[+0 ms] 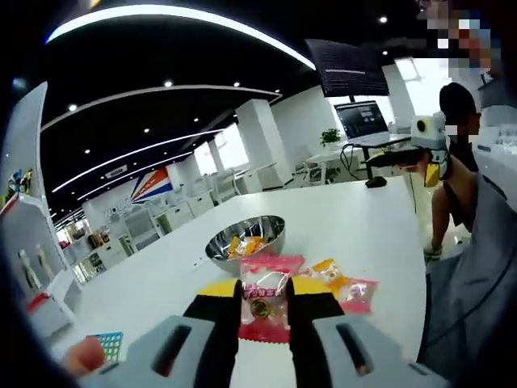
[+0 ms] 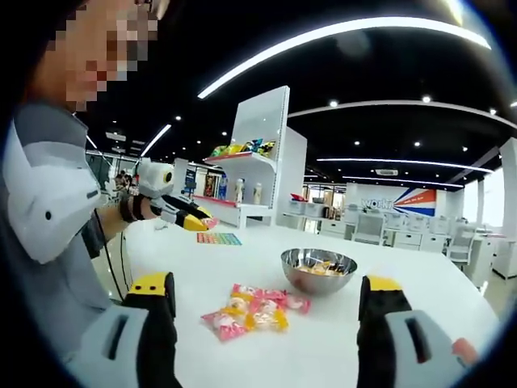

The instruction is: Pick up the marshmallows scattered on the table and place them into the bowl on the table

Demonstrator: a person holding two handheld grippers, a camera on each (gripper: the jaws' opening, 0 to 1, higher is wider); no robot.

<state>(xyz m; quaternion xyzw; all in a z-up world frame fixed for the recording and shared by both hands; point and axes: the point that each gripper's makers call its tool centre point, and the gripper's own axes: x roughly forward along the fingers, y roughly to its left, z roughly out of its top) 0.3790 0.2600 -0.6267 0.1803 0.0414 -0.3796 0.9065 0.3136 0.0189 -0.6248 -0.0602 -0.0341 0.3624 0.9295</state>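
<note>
- In the left gripper view the left gripper (image 1: 263, 311) is clenched on a pink marshmallow packet (image 1: 265, 301); the packet sits pinched between the two black jaws with yellow tips, its crinkled lower edge hanging just below the grip.
- Just beyond those jaws lies a small cluster of loose marshmallow packets (image 1: 343, 287) on the white table (image 1: 355, 218), to the right of the held one and near it.
- Farther off, past the cluster, stands the bowl (image 1: 245, 240), a round, shiny metal bowl with yellow and orange wrapped sweets already inside.
- The right gripper (image 1: 420, 145) shows at the far right of this view, held up in the air above the table edge by a person's hand.
- In the right gripper view the right gripper (image 2: 266, 303) is released, its two jaws spread wide apart with nothing between them.
- Between and beyond those spread jaws lies the heap of marshmallow packets (image 2: 252, 311), glossy plastic wrappers in pink, yellow and orange, touching one another on the smooth table (image 2: 242, 259).
- The bowl (image 2: 318, 271) stands just behind and to the right of the heap, well apart from either jaw.
- The left gripper (image 2: 190, 218) appears at the left of this view, held over the table by a hand, with a pink scrap at its yellow tips.
- A multicoloured grid card (image 2: 219, 238) lies flat on the table near that gripper; a white shelf unit (image 2: 258, 162) with bright items stands behind.
</note>
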